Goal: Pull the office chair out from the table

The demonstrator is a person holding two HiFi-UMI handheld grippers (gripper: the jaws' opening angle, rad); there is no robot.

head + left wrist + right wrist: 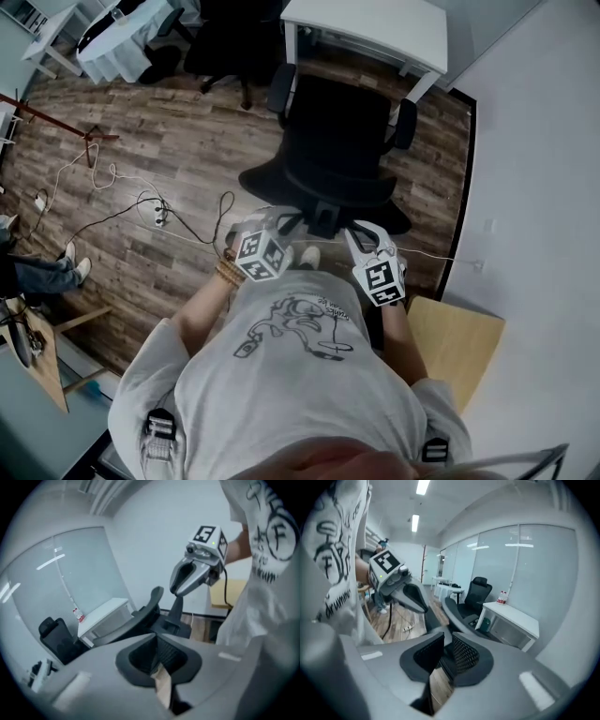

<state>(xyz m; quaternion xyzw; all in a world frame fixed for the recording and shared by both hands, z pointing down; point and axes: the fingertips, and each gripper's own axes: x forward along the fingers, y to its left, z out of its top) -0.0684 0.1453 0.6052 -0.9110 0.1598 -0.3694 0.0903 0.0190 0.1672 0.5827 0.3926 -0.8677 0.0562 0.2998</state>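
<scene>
Office chair (328, 141) stands on the wood floor (141, 141) on the near side of the white table (375, 23), backrest towards the person and armrests close to the table's near edge. Whether the seat front reaches under the top cannot be told. Both grippers are held up in front of the person's chest, pointing forward and down towards the chair back. Left gripper (155, 639): jaws fully together, the dark pads (139, 656) meeting along their length, nothing between them. Right gripper (448, 637): jaws nearly closed, with a narrow slit left between the pads (467, 656). Only floor and the chair beyond show through the slit, and nothing is gripped. In both gripper views the curved chair back lies ahead of the fingertips and beyond them, apart from the pads, and neither gripper has contact with it. In the head view the two sets of fingers sit over the rear edge of the chair, one on each side of its central back support, left gripper to the left and right gripper to the right. A second black chair (225, 42) stands further off, left of the table.
</scene>
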